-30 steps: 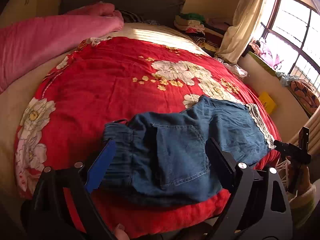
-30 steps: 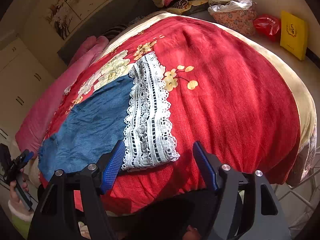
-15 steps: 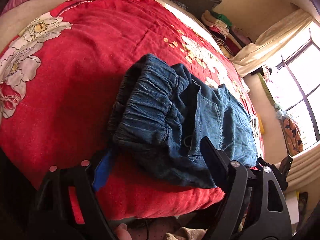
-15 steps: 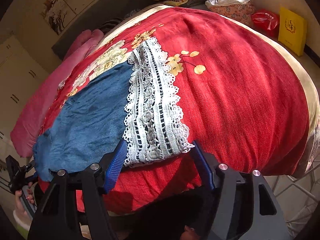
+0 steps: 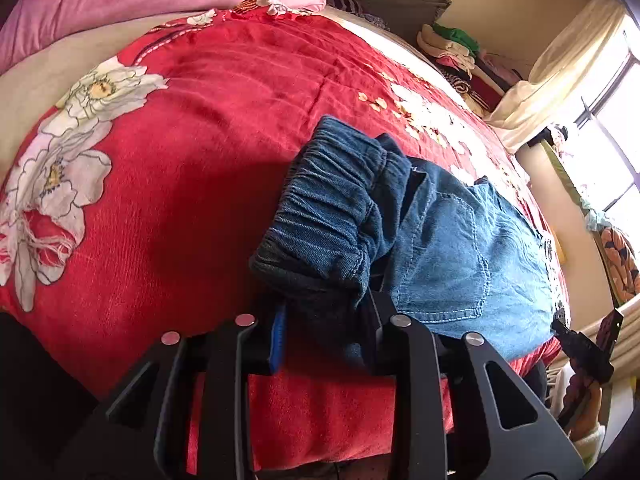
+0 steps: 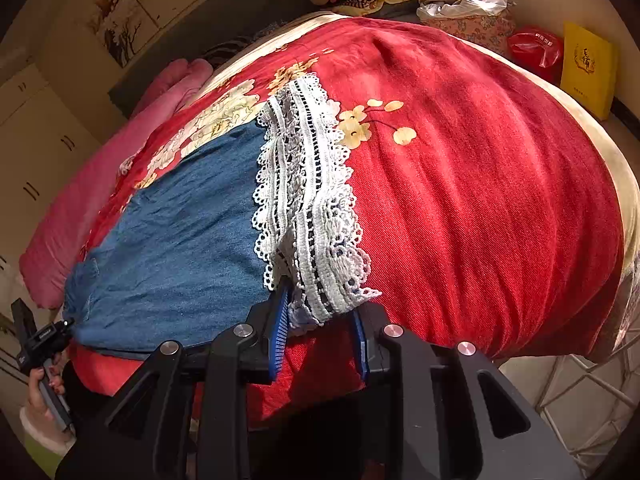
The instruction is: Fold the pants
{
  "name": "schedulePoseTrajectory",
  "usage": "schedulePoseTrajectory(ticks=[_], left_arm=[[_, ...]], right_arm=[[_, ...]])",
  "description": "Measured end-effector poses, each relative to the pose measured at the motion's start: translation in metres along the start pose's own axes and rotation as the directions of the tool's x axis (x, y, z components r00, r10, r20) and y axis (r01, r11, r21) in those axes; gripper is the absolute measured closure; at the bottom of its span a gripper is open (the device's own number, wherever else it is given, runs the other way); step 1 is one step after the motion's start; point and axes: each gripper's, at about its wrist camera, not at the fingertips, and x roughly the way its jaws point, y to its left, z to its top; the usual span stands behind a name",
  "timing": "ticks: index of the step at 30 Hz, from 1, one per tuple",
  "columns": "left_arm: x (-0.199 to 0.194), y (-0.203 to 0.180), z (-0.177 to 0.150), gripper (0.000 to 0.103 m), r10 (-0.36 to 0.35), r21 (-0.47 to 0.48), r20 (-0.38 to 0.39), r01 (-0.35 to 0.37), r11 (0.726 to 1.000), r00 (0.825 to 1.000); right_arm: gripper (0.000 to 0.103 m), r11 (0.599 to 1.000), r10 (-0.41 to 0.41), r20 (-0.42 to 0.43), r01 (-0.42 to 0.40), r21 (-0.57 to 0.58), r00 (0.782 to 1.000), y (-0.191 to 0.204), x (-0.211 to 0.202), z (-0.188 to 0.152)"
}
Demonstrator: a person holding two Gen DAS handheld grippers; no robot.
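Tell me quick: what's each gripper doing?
Left gripper: closing on the pants' waistband.
Right gripper: closing on the lace hem.

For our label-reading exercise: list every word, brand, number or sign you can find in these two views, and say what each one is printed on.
Yellow box: a gold emblem and a line of small print, too small to read.
Red bag: a strip of white characters, too blurred to read.
Left gripper's handle: small white lettering, not legible.
Denim pants, lace hem: no text.
Nothing can be quoted.
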Motion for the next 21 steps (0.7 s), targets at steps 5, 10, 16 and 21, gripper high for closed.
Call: schedulePoseTrajectory(ticks=[5,10,16,21], left_arm=[[-0.002,0.005,0.002,0.065,0.002,-0.019,0.007,-0.002,1.000,1.000],[-0.019,0.004,0.003,0.054,0.002,-0.030,0.033,-0.001,1.000,0.999],[-0.047,-0.002,0.009,0.048,0.064,0.000,0.100,-0.064,0.998,0.993],[-0.078,-0.013,0.017,0.042,0.107,0.033,0.199,-0.115,0.993,0.974]], right_arm=[[0.075,1.000,0.000,-0.002,0.000,0.014,1.000,-0.002,-0.001,0.001],[0.057,0.999,-0.031,0.010,0.031,0.017,0.999,-0.005,-0.016,0.002],[0.046,0.997,-0.073,0.069,0.072,0.023,0.995,-0.009,-0.041,-0.001],[0.044,0.992,-0.101,0.156,0.110,-0.053,0.983,0.012,-0.063,0.000]])
